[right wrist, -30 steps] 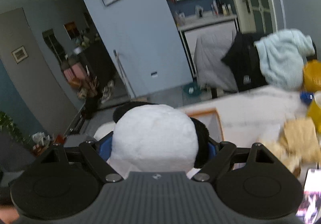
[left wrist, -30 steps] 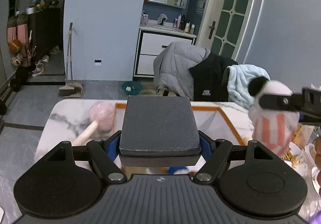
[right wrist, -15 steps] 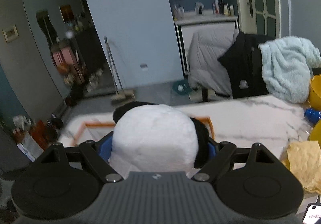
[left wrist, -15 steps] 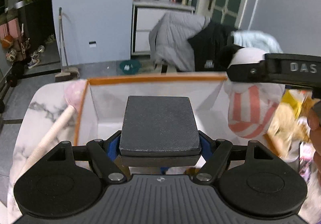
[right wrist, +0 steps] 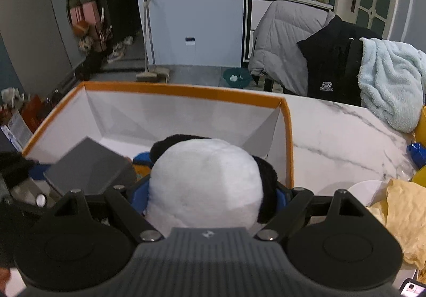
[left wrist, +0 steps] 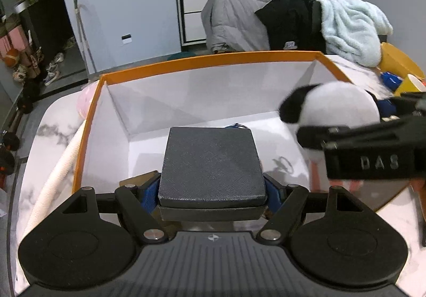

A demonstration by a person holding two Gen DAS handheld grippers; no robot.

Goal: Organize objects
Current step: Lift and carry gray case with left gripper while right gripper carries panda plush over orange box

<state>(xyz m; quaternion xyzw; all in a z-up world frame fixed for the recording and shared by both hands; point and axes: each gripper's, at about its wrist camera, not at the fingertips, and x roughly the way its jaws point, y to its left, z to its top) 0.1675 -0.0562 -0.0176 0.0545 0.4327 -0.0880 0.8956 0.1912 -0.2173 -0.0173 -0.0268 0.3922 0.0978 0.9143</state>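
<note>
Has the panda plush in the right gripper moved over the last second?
Yes. The panda plush, gripped by the right gripper, has come forward and down: the orange-rimmed box, earlier barely visible behind it, now lies open right beneath it.

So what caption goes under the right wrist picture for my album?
Right gripper holds a panda plush over the orange-rimmed box.

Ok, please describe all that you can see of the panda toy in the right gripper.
The panda plush has a round white fluffy head with black ears; its body looks pink and white striped, though blurred. The right gripper is shut on it, blue pads pressing both sides of the head. It hangs over the right end of the orange-rimmed white box, beside the dark grey box.
</note>
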